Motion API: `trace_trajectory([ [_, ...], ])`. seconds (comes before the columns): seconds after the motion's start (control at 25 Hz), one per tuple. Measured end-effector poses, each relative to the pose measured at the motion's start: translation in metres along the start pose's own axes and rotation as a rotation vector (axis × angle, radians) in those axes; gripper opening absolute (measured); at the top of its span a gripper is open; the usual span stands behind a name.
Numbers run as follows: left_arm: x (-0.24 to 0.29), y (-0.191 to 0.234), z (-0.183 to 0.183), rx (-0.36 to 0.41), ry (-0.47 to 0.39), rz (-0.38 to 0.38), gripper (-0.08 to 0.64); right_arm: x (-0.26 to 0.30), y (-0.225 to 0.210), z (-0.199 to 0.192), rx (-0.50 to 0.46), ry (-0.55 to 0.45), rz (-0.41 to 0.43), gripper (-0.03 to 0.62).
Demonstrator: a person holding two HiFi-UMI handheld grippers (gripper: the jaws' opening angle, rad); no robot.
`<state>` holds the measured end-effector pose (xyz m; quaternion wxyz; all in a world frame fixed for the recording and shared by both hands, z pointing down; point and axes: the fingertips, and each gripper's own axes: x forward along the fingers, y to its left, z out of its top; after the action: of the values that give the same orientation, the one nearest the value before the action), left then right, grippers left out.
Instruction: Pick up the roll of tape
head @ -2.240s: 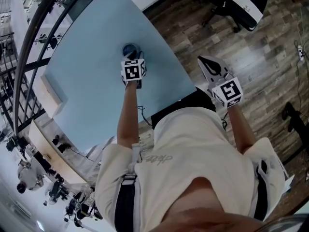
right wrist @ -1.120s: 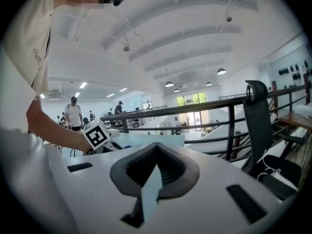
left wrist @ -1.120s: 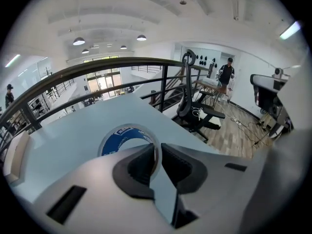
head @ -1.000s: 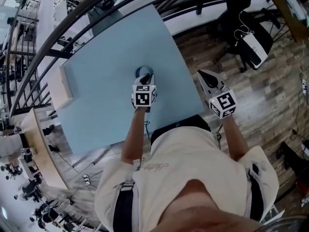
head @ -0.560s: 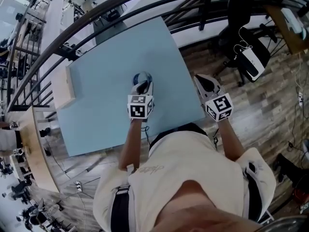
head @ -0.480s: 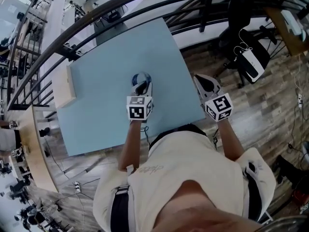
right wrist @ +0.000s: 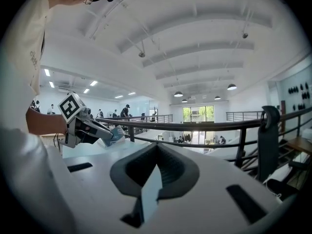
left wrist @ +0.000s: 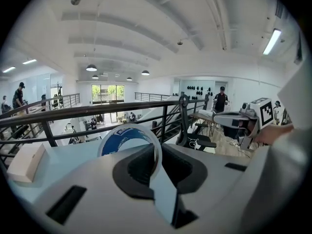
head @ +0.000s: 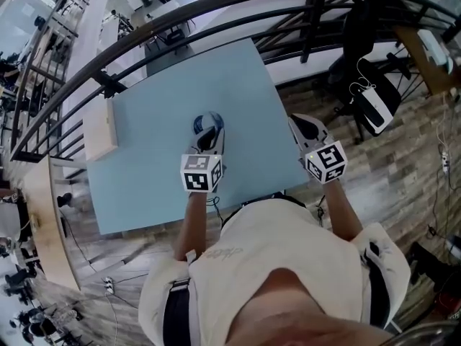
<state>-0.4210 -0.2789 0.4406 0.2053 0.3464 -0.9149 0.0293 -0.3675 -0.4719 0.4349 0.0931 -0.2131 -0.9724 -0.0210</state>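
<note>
The roll of tape (head: 207, 122), clear with a blue core, hangs above the light blue table (head: 151, 99), and my left gripper (head: 209, 132) is shut on its rim. In the left gripper view the tape (left wrist: 125, 138) stands upright, one wall of the ring pinched between the jaws of the left gripper (left wrist: 157, 165). My right gripper (head: 303, 127) hovers off the table's right edge, jaws together and nothing in them; in its own view the right gripper (right wrist: 152, 179) looks toward the left gripper (right wrist: 92, 128) and the tape (right wrist: 116, 133).
A pale wooden block (head: 99, 128) lies at the table's left edge. A black railing (head: 216, 6) curves round the far side. An office chair with a white bag (head: 371, 99) stands on the wooden floor to the right.
My left gripper has risen with the tape, which has come up off the table. My right gripper has also come up a little, still shut.
</note>
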Motion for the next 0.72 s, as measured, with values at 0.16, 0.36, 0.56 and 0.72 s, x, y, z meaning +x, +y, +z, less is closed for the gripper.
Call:
trace_trajectory([
  [0.16,-0.014,0.007,0.014,-0.005,-0.05,-0.002,0.058,0.003,0.011,0.011,-0.021,-0.011,0.006,0.006],
  [0.36,-0.024,0.014,0.029,0.002,-0.095,-0.007,0.058,0.001,0.017,0.027,0.002,-0.043,0.017,0.006],
  [0.56,-0.04,0.025,0.048,-0.033,-0.176,0.003,0.058,0.002,0.021,0.045,-0.015,-0.072,0.013,0.006],
  [0.72,-0.054,0.033,0.057,-0.049,-0.226,0.018,0.058,-0.001,0.031,0.056,-0.032,-0.097,0.009,0.006],
])
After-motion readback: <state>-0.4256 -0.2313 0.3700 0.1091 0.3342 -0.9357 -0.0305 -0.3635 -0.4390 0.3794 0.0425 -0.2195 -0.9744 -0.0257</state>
